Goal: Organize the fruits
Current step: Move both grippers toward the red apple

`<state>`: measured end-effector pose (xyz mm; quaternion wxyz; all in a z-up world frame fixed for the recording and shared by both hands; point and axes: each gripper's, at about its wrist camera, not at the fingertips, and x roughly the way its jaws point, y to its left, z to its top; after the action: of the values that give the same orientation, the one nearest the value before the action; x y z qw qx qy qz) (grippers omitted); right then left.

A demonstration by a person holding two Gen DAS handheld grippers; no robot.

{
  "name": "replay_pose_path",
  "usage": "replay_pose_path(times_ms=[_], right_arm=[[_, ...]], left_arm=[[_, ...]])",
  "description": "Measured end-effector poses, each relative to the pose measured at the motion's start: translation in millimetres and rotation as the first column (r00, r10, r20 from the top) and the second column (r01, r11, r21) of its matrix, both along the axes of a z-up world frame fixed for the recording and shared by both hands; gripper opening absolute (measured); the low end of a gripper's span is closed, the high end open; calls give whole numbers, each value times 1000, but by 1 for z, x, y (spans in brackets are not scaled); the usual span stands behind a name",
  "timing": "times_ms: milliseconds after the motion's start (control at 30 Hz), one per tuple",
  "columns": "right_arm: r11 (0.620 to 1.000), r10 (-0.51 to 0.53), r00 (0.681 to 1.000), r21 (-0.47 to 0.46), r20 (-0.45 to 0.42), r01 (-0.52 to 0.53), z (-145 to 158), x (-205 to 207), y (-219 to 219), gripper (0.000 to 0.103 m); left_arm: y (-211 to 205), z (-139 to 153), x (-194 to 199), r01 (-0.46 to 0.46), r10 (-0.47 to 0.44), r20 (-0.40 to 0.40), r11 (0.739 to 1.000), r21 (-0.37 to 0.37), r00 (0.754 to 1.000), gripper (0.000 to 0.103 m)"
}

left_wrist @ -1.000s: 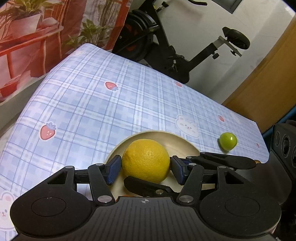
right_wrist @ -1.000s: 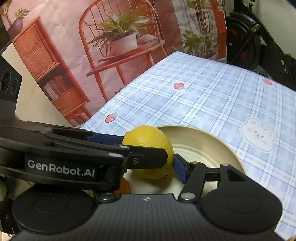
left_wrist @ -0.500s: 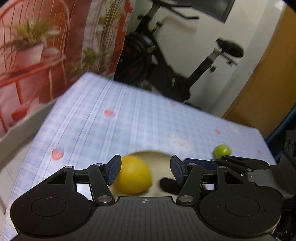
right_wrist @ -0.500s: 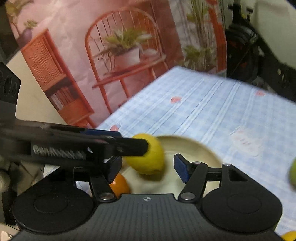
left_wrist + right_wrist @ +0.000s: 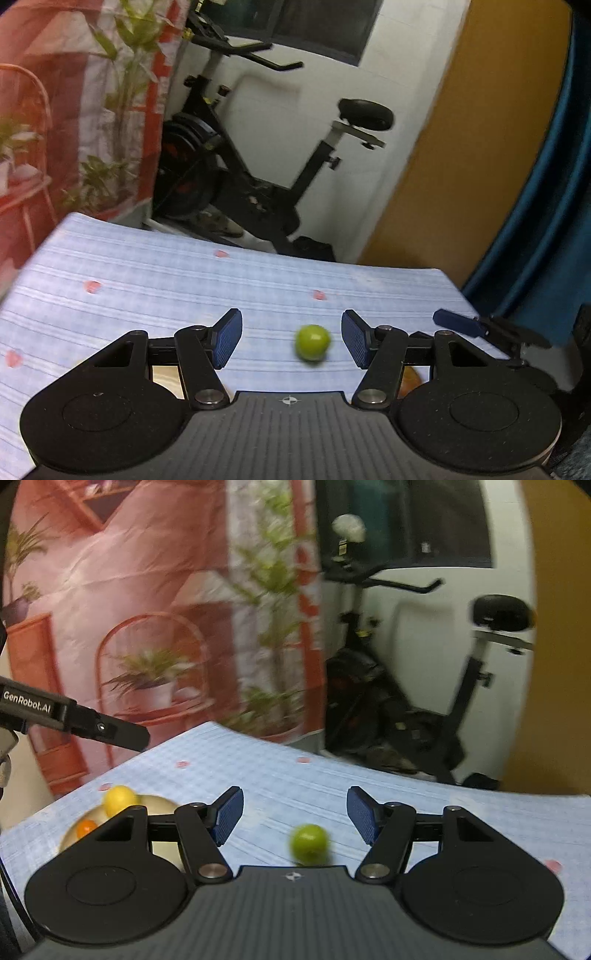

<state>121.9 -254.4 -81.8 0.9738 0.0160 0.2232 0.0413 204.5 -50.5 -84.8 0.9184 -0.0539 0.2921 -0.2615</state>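
Right wrist view: bowl (image 5: 162, 802) holds lemon (image 5: 119, 799) and orange (image 5: 86, 827).

Checked tablecloth (image 5: 369, 786) bears green fruit (image 5: 309, 843) and bowl (image 5: 162, 803).

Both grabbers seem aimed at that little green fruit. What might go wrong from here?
1. The green fruit is round and lies loose on the tablecloth; a nudge from a finger might roll it away.
2. The left gripper and right gripper are both open and near it, so they may bump each other.
3. Both views are blurred, so aim may be off.
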Motion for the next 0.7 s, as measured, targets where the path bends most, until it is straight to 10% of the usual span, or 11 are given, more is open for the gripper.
replay_pose_path(times_ms=[700], right_arm=[[960,-177,984,217,-21,177,-60,-41,-88,67]], left_arm=[[-102,-42,11,174,-165,-74,976,134,984,62]])
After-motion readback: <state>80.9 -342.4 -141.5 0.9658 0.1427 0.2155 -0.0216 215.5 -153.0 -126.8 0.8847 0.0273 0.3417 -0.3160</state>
